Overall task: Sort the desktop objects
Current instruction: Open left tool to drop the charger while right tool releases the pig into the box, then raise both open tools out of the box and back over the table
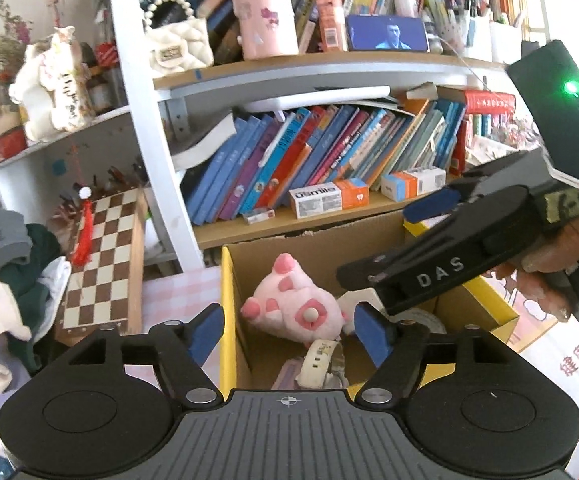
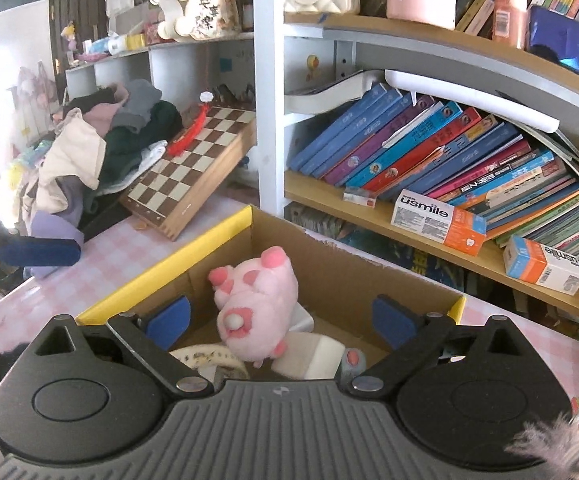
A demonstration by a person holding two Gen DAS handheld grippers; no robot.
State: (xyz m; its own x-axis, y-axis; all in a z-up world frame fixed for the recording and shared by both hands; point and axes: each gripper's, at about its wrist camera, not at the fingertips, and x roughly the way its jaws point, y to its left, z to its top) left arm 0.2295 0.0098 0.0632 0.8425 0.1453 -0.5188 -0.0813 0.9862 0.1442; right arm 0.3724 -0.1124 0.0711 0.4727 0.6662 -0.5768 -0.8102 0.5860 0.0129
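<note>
- my left gripper (image 1: 289, 326) is spread, nothing between its blue pads.
- my right gripper (image 2: 281, 316) gapes wide, empty too.
- the fluffy pink plush pig (image 2: 255, 308) lies inside the open yellow-edged cardboard box (image 2: 161, 268), on a white strap (image 1: 319, 360) and other small items.
- that toy looks sorted, i reckon.
- left: the wooden chessboard (image 2: 193, 168) and the clothes heap (image 2: 89, 148), far left on the pink checked desk (image 2: 69, 284).

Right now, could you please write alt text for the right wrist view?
A pink plush toy lies in an open cardboard box, framed by the open right hand-held gripper. Behind stand a bookshelf and a chessboard.
</note>
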